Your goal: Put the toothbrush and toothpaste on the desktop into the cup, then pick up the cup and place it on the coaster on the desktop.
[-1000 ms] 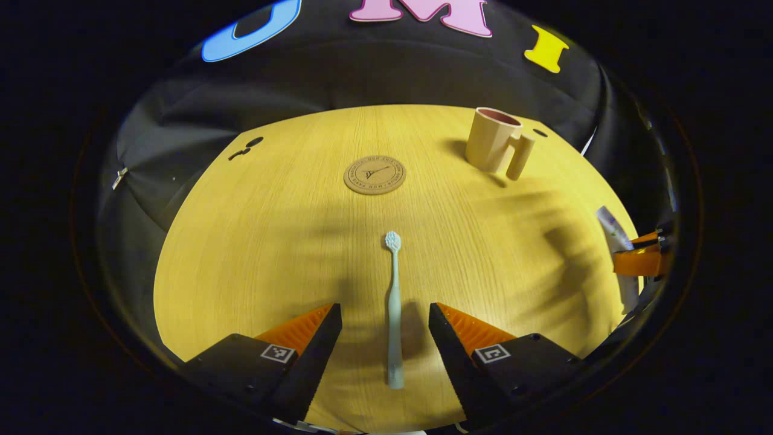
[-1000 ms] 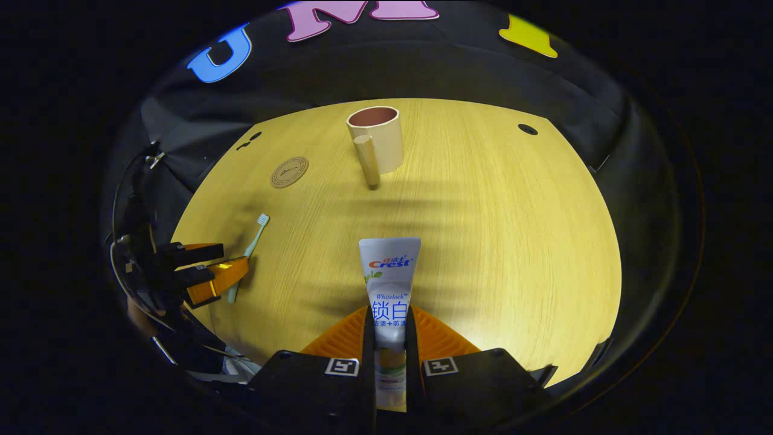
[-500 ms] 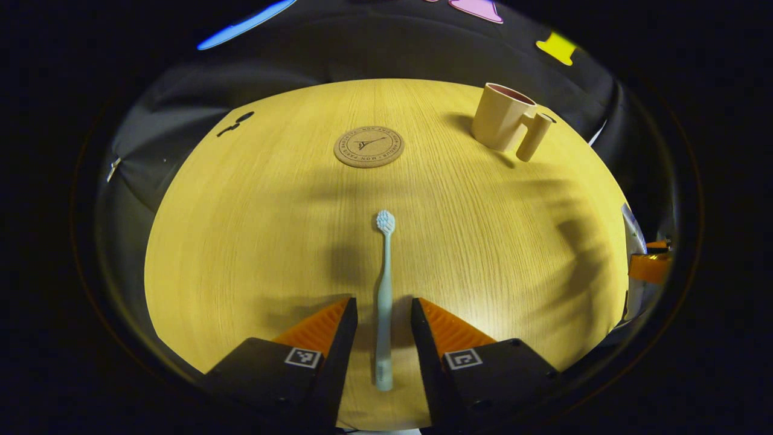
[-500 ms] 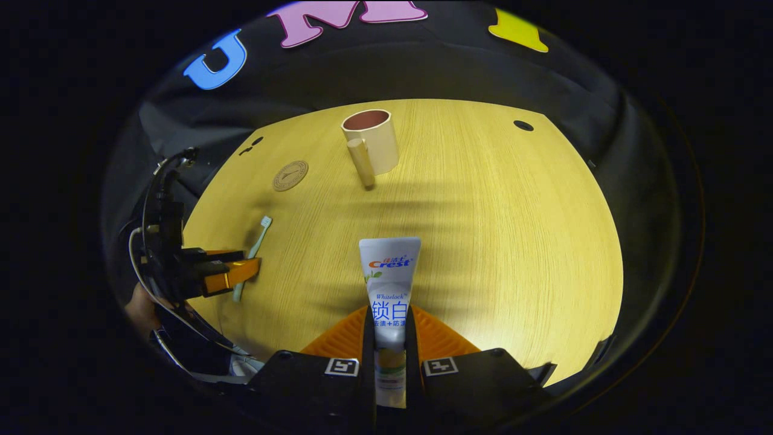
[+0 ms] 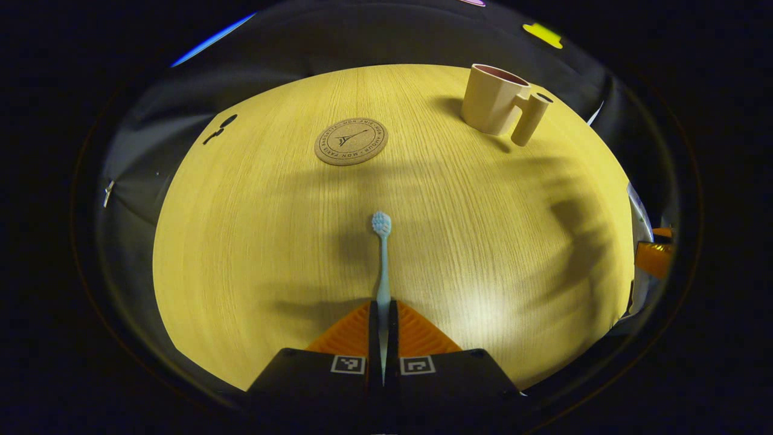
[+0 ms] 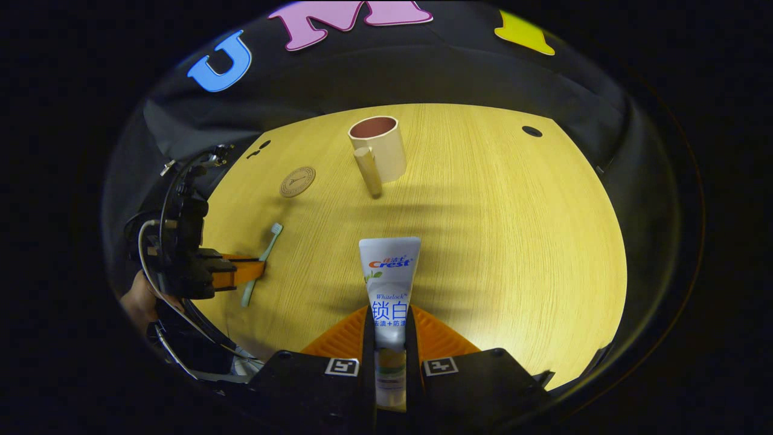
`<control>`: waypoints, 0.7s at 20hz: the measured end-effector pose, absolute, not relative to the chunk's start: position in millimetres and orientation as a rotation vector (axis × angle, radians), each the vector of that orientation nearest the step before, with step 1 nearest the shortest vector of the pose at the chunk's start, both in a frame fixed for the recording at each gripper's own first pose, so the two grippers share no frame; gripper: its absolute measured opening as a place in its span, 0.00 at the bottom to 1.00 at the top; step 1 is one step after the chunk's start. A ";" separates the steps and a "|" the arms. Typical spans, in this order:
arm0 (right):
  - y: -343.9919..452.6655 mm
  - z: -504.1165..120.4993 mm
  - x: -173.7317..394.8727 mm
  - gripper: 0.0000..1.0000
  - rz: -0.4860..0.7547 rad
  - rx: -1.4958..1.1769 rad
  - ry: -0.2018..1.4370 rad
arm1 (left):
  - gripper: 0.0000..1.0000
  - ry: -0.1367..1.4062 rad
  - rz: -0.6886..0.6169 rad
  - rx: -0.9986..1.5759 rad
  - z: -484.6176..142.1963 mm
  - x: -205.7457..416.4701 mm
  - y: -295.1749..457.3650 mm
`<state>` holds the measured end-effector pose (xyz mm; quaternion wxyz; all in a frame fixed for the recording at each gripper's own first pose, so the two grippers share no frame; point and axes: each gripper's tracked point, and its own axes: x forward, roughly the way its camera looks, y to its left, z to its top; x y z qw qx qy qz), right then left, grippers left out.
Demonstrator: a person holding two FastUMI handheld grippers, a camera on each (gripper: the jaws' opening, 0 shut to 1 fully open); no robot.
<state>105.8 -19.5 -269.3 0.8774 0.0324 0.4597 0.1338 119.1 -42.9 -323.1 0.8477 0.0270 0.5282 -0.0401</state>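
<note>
A pale blue toothbrush [image 5: 381, 260] lies on the wooden desktop [image 5: 253, 241], bristles pointing away, and my left gripper [image 5: 382, 329] is shut on its handle. The same toothbrush [image 6: 261, 261] and left gripper [image 6: 244, 272] appear at the left of the right gripper view. My right gripper [image 6: 391, 329] is shut on a white toothpaste tube [image 6: 389, 278], held a little above the desktop [image 6: 513, 229]. A beige cup [image 5: 492, 106] with a thick handle stands at the far right; in the right gripper view the cup [image 6: 377, 148] is straight ahead. The round cork coaster [image 5: 351, 141] lies far centre-left.
The table's front edge runs just under both grippers. A dark hole [image 6: 532, 131] sits in the desktop at the far right, and dark marks [image 5: 219, 128] at the far left. A hand [image 6: 139, 299] holds the left gripper.
My left gripper's fingers have closed from wide open onto the toothbrush handle. The right gripper keeps hold of the toothpaste and has hardly moved.
</note>
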 end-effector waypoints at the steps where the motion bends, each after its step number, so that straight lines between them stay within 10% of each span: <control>1: -20.6 -266.1 110.1 0.24 0.278 0.067 0.950 | 0.07 1.111 -0.086 0.053 -323.1 119.3 -43.3; 14: -26.1 -162.6 215.5 0.23 0.278 0.045 0.666 | 0.07 0.980 -0.098 -0.019 -287.9 95.1 -57.6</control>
